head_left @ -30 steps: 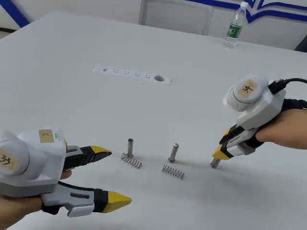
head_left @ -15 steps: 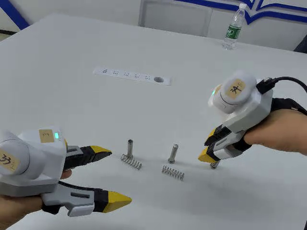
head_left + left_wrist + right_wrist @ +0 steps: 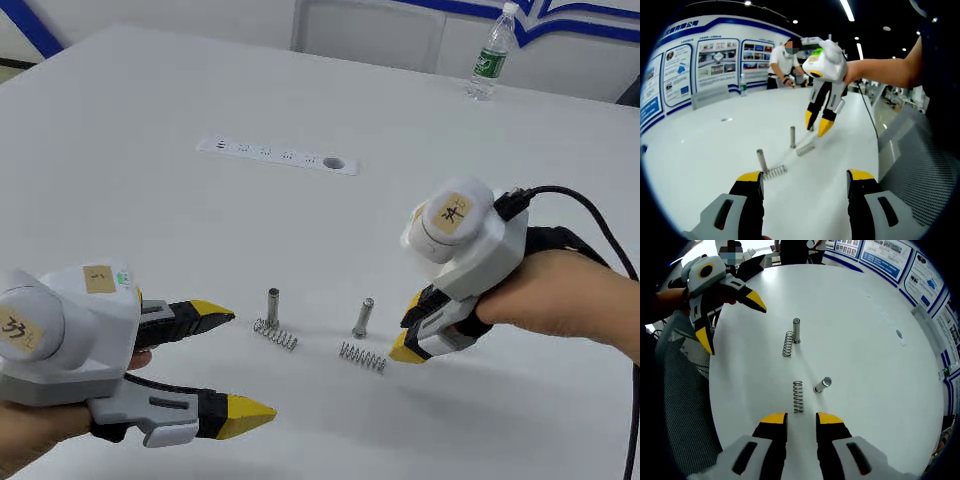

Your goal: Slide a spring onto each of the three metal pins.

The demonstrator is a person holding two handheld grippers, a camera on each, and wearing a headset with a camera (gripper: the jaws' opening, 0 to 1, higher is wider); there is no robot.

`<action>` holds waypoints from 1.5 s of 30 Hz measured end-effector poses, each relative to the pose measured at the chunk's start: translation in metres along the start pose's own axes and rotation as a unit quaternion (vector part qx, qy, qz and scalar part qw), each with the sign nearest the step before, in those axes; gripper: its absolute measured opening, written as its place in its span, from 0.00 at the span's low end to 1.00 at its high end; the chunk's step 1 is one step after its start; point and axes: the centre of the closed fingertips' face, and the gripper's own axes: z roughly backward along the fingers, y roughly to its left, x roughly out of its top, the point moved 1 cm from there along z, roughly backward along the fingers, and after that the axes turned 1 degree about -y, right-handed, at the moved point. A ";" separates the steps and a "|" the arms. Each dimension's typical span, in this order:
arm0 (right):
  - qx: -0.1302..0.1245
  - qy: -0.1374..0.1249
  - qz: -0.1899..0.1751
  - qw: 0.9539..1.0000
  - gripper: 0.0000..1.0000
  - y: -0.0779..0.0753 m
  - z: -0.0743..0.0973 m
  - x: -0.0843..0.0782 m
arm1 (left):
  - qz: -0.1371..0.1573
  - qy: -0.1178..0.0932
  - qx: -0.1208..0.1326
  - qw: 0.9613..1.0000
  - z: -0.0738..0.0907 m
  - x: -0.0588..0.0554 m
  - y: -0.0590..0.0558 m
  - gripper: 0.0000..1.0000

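Note:
Two bare metal pins stand upright on the white table, the left pin (image 3: 272, 301) and the middle pin (image 3: 364, 316). A loose spring (image 3: 274, 334) lies at the left pin's foot, and a second spring (image 3: 361, 357) lies in front of the middle pin. My right gripper (image 3: 405, 350) points down just right of that second spring, its jaws narrowly open and holding nothing. In the right gripper view the spring (image 3: 798, 396) lies straight ahead of the right gripper (image 3: 801, 418), with the pin (image 3: 822, 385) beside it. My left gripper (image 3: 245, 362) hovers wide open at the lower left.
A white power strip (image 3: 275, 157) lies flat farther back on the table, and a water bottle (image 3: 493, 52) stands at the far edge. A black cable (image 3: 590, 215) trails from the right gripper. People stand beyond the table (image 3: 785, 60).
The right gripper has moved left, away from the right-hand pin with a spring on it, to the spring by the middle pin. That right-hand pin is now hidden behind it. The left gripper stayed put.

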 end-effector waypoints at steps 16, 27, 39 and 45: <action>0.014 0.012 0.003 1.000 0.16 0.006 -0.030 -0.008 | 0.002 0.002 -0.002 1.000 -0.001 -0.001 -0.003 0.68; 0.012 0.018 0.014 1.000 0.12 0.006 -0.036 -0.012 | 0.000 0.005 -0.007 1.000 -0.004 0.001 -0.005 0.67; 0.015 0.006 0.019 1.000 0.12 0.016 -0.016 -0.006 | -0.010 0.012 -0.028 0.999 -0.011 0.002 -0.014 0.65; 0.028 -0.012 0.033 0.999 0.12 0.030 0.006 0.004 | -0.031 0.020 -0.056 0.998 -0.021 0.004 -0.023 0.61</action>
